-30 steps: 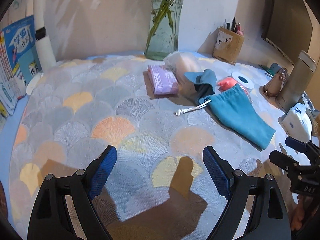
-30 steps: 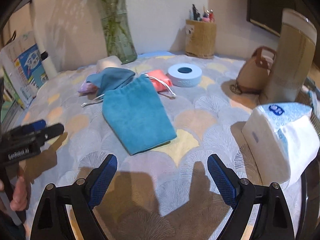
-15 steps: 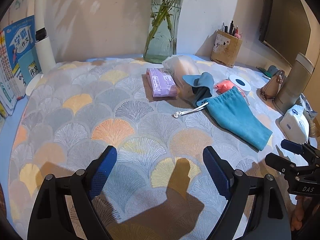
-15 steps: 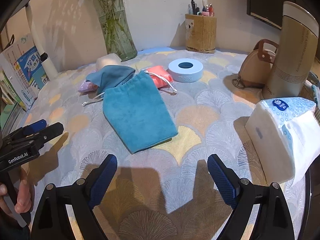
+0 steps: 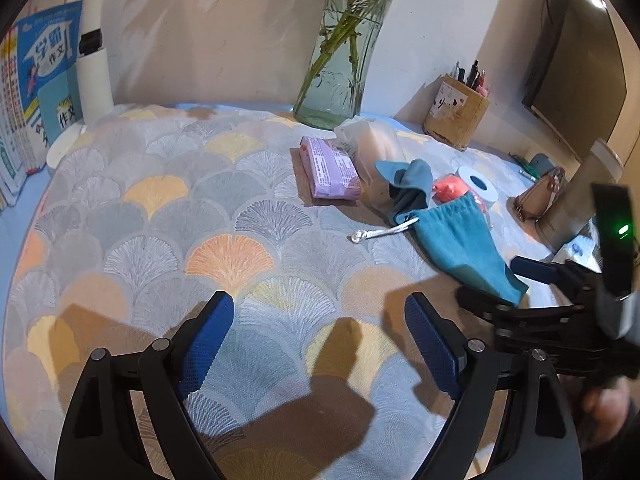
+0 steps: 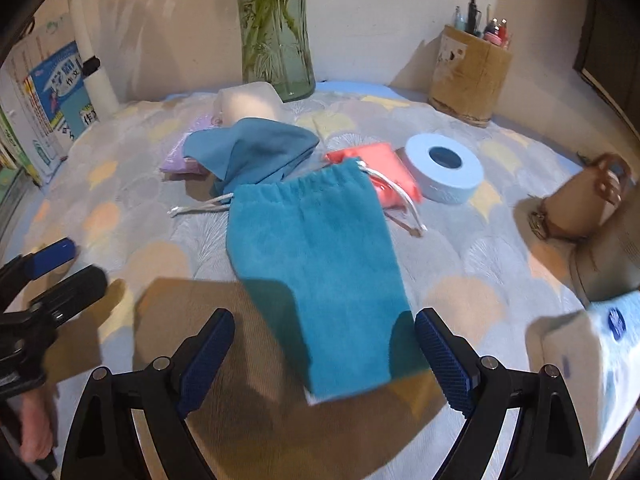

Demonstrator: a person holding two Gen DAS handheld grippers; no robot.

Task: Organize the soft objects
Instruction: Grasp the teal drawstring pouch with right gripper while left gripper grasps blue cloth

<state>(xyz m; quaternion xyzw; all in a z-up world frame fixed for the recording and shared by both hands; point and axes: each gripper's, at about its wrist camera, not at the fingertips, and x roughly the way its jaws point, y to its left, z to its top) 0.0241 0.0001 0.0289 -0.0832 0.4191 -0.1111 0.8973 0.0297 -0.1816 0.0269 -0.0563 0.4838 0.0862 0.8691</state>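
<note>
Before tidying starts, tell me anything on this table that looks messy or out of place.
The dark blue cloth lies crumpled, draped over the purple packet. The teal pouch lies askew, its cord trailing loose, partly covering the red pouch. Nothing looks spilled or damaged.

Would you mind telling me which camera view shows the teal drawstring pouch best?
The right wrist view: the teal drawstring pouch lies flat, large and central, ahead of the open right gripper. The left wrist view shows it small and oblique, its far corner hidden by that gripper.
</note>
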